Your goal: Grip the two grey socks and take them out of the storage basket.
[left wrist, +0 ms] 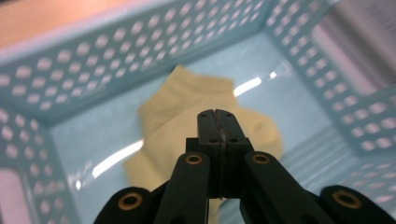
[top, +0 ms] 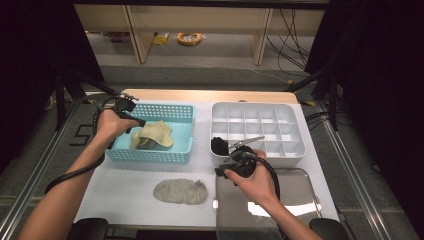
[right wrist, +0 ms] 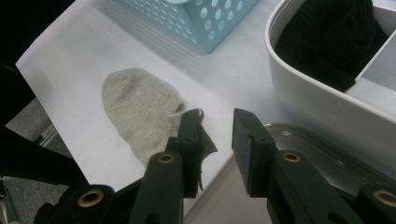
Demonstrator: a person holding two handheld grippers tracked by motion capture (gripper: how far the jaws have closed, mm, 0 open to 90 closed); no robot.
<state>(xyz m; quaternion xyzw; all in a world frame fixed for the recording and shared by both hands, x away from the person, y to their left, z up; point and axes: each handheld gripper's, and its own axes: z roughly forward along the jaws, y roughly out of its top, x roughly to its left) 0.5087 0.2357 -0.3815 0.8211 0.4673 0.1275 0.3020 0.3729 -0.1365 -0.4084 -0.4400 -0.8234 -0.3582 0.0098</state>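
Note:
A cream sock (top: 156,134) (left wrist: 182,107) sits bunched and partly raised inside the light blue basket (top: 150,156) (left wrist: 93,56). My left gripper (top: 141,122) (left wrist: 215,114) reaches in from the basket's back left corner, jaws pressed together on the sock's fabric. A grey sock (top: 180,191) (right wrist: 140,112) lies flat on the white mat in front of the basket. My right gripper (top: 223,171) (right wrist: 217,135) hovers over that sock's cuff and the corner of the metal tray (top: 295,195) (right wrist: 322,149), jaws apart with nothing between them. A black sock (top: 219,145) (right wrist: 327,37) fills the front left cell of the white divided organizer (top: 280,157) (right wrist: 317,93).
Basket and organizer stand side by side at the back of the white mat, with the metal tray at the front right. The organizer's other cells hold nothing. Black cables trail from both grippers. Floor and metal rails lie past the table edges.

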